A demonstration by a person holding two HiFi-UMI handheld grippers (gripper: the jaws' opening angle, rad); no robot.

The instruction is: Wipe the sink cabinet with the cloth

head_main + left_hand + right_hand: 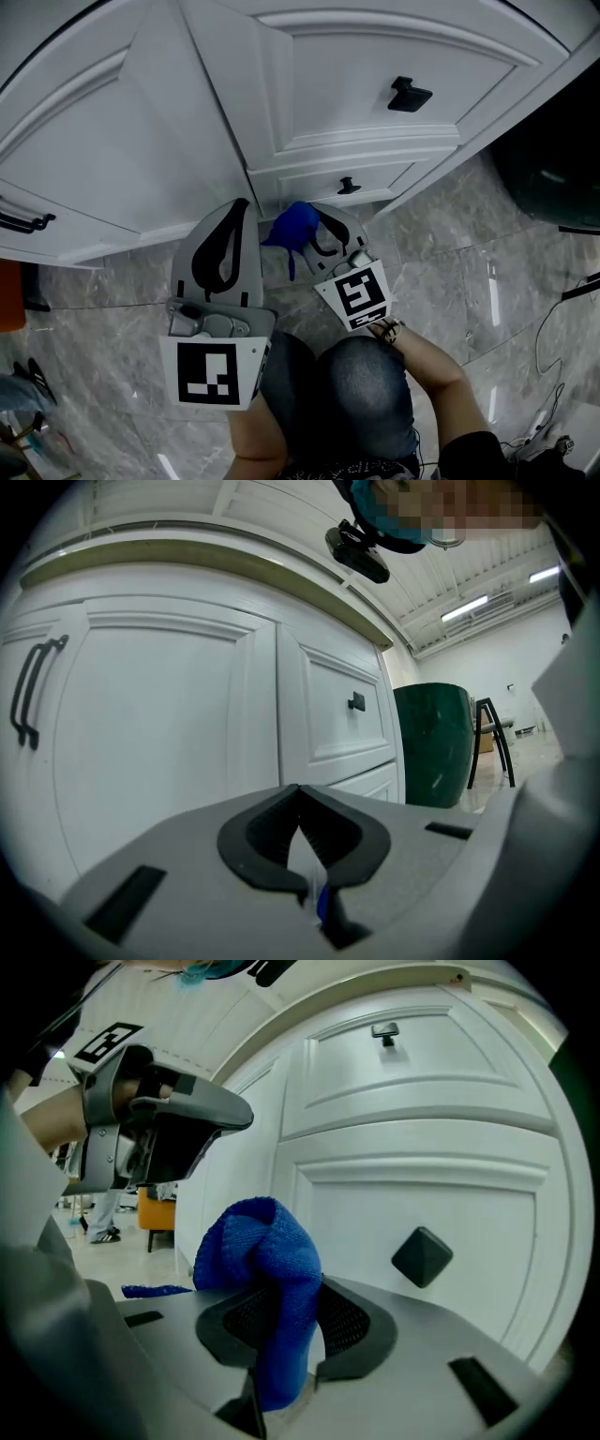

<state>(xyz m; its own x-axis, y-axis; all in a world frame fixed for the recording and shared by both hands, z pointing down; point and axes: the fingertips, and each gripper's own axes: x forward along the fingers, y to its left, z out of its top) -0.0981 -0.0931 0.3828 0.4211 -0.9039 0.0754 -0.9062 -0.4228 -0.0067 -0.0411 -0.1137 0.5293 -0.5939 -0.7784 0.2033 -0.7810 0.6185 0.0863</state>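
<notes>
We see the right gripper [309, 228] clenched on the blue cloth [293, 226], a bunched wad that bulges out above its jaws. In the right gripper view the cloth [267, 1265] fills the space between the black pads, with the right gripper [278, 1297] aimed at a white drawer front. A black knob [422, 1256] sits at 3 o'clock of the cloth.

From the head view, the cloth lies low against the white sink cabinet [328, 84]. It is at 7 o'clock of the small drawer knob [348, 186] and well below the larger knob [409, 95]. We cannot tell whether it touches the cabinet.

The left gripper [241, 208] stands at 9 o'clock of the cloth, just beside it. Its jaws meet tip to tip on nothing, as the left gripper view confirms [298, 791]. That view also shows a black bar handle [33, 691] at 10 o'clock and a dark green bin [431, 742] at 3 o'clock. Grey marble floor [469, 262] spreads below the cabinet.
</notes>
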